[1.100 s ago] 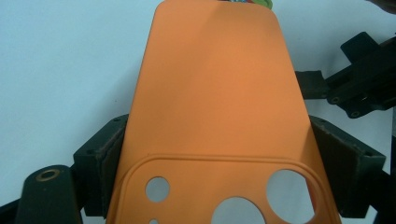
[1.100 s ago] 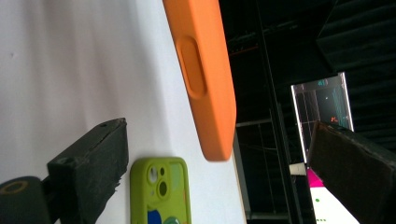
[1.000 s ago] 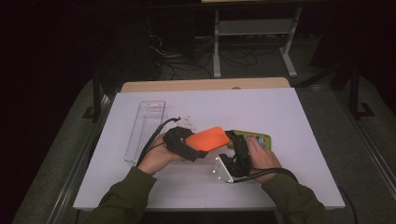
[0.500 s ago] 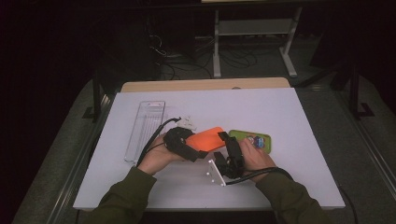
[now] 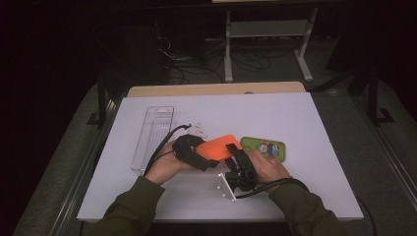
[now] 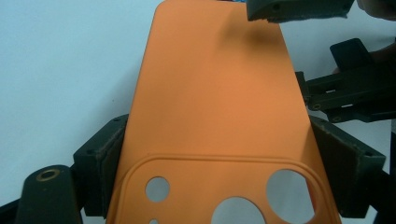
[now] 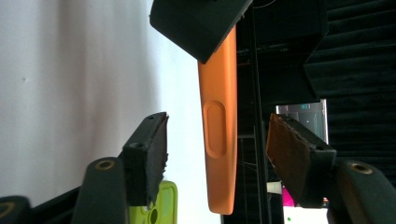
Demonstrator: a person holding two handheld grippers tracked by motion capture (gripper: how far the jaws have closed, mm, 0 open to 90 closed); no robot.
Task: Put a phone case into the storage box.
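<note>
One white worktop [image 5: 305,147] carries everything here, and the orange phone case [image 5: 221,147] near its middle serves as the landmark. One clear plastic tray [image 5: 153,137] lies well to the left of the orange case, running lengthwise away from the person. One green phone case [image 5: 263,146] lies flat just to the right of the orange one, with small round stickers or prints on it that are too small to read. One small white object [image 5: 198,130] sits just behind the orange case, possibly a clip or a plug; the high view is too coarse to tell.

So there are two phone cases, one tray and one small white piece.

The orange case is held off the worktop, tilted, between the two hands. The left tongs [image 5: 194,152] are clamped on its camera-cutout end: in the left gripper view both pads press on the long edges of the case [image 6: 215,116], beside the round lens holes. The right tongs [image 5: 237,153] come at the opposite end of the orange case. Their jaws have just been closing, and in the right gripper view the case [image 7: 219,135] stands edge-on between them, with a gap on each side, so the pads do not yet press on it.
</note>
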